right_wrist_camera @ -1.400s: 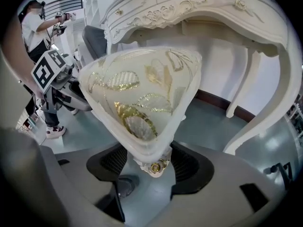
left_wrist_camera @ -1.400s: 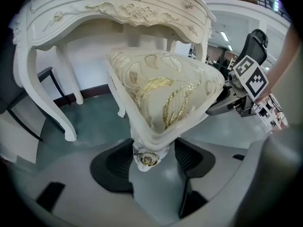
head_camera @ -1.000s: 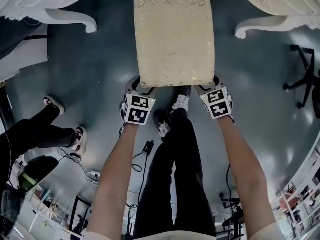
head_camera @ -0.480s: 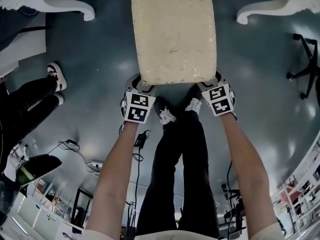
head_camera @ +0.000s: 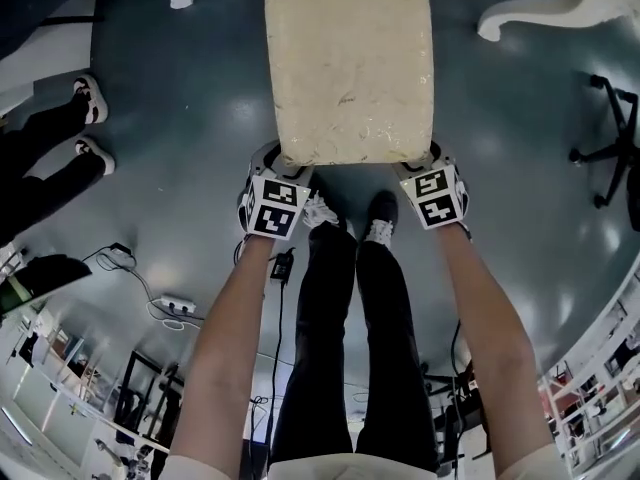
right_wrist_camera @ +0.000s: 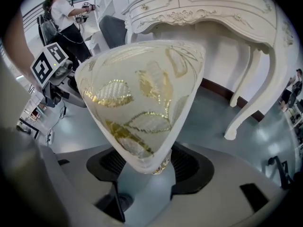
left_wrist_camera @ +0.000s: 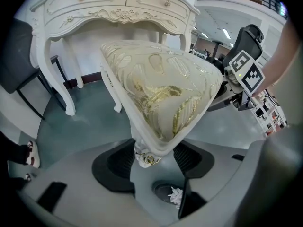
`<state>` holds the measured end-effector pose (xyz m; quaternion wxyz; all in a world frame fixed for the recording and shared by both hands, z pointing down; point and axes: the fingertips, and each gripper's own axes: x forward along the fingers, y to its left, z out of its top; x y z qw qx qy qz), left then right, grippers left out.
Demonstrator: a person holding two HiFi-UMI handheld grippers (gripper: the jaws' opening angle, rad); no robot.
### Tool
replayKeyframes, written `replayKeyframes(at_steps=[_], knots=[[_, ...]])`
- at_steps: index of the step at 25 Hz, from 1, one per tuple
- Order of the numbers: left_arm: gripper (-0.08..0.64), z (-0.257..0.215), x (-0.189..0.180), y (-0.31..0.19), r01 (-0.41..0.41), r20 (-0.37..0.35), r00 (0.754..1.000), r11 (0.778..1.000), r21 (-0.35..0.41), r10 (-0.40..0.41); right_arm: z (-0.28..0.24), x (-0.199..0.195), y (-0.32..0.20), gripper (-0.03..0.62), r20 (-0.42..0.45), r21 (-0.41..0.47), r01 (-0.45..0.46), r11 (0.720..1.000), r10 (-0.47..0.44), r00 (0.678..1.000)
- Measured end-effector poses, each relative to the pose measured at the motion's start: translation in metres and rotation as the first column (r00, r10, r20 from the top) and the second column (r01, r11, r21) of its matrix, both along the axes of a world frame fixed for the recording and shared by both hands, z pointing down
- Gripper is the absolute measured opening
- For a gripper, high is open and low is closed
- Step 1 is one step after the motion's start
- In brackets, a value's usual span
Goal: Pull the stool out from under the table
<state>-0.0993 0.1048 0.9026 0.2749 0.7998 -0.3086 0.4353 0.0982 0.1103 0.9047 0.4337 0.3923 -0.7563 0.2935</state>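
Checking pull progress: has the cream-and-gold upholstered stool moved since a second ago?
Yes. The cream-and-gold upholstered stool has slid toward the person, farther out from the white table's curved legs.

Both forearms (head_camera: 236, 338) reach forward and down, left tool (head_camera: 281, 171) and right tool (head_camera: 428, 167) apparently clamped on the stool (head_camera: 350, 63) corners.

Glossy grey floor (head_camera: 190, 118); on it white table legs (head_camera: 520, 16), cables (head_camera: 135, 260), power strip (head_camera: 178, 305)

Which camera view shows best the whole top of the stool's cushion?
The head view. It looks steeply down on the stool, so the whole pale, gold-patterned top shows, edge to edge. The left gripper view and the right gripper view each show the top only at a slant, from one near corner.
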Motion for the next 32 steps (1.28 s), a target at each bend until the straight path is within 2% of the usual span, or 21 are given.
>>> replayKeyframes(at_steps=[4,10,15,25,32], knots=[[0.267,0.002,0.001,0.033,0.031,0.012,0.999,0.999,-0.023,-0.030,0.003,0.002,0.026,0.291,-0.019,-0.028,0.043,0.999,-0.044,0.999],[0.251,-0.004,0.002,0.051,0.019,0.029,0.999,1.000,-0.013,-0.018,0.002,0.006,0.040,0.291,-0.057,-0.060,0.062,0.996,-0.066,0.996],[0.242,-0.028,-0.009,0.057,0.106,0.014,0.994,0.994,0.001,-0.106,-0.020,0.010,0.054,0.291,-0.060,-0.096,0.065,0.993,-0.071,0.996],[0.235,-0.123,-0.012,0.070,0.167,-0.003,0.986,0.985,0.051,-0.167,-0.105,0.030,0.076,0.291,-0.067,-0.087,0.112,0.990,-0.118,0.991],[0.233,-0.187,-0.007,0.080,0.214,-0.015,0.977,0.976,0.034,-0.213,-0.173,0.023,0.074,0.291,-0.057,-0.052,0.076,0.996,-0.079,0.995]])
